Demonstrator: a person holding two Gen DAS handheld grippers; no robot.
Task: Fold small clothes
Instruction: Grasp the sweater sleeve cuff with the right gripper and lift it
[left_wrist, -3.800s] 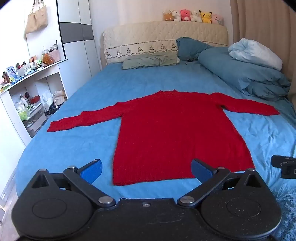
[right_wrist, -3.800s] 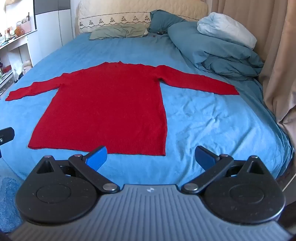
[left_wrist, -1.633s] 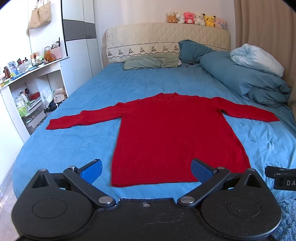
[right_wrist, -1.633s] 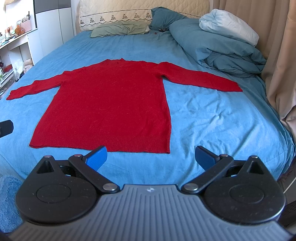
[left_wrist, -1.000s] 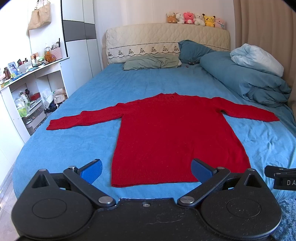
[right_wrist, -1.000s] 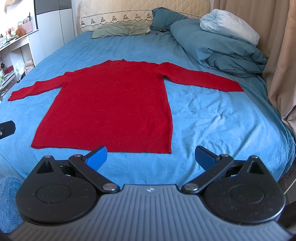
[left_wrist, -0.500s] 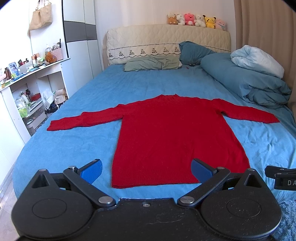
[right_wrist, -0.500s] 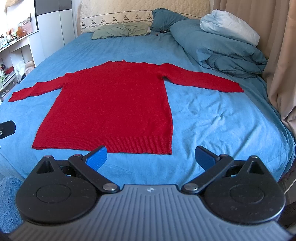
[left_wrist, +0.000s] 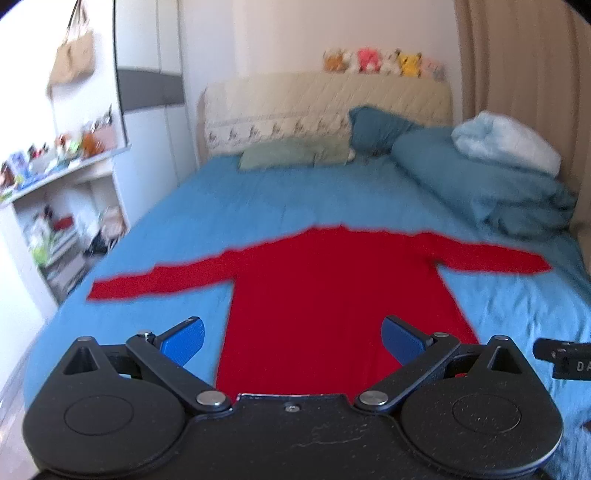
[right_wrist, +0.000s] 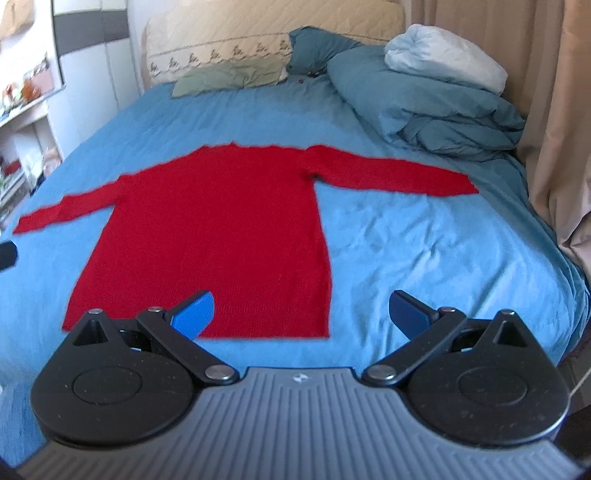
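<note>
A red long-sleeved sweater (left_wrist: 332, 295) lies flat on the blue bed (left_wrist: 295, 192), sleeves spread left and right, hem toward me. It also shows in the right wrist view (right_wrist: 221, 221). My left gripper (left_wrist: 291, 338) is open and empty, over the sweater's hem. My right gripper (right_wrist: 301, 314) is open and empty, over the hem's right corner. The sweater's near hem is partly hidden behind the left gripper's body.
A heaped blue duvet (right_wrist: 424, 107) with a white blanket (right_wrist: 443, 55) lies at the bed's back right. Pillows (left_wrist: 291, 155) and a headboard (left_wrist: 325, 99) are at the far end. Shelves (left_wrist: 55, 221) stand left; a curtain (right_wrist: 554, 129) hangs right.
Both grippers have moved forward toward the bed, so the sweater's hem now sits lower and closer between the fingers. Both views are blurred by the motion. The sweater has not moved.
</note>
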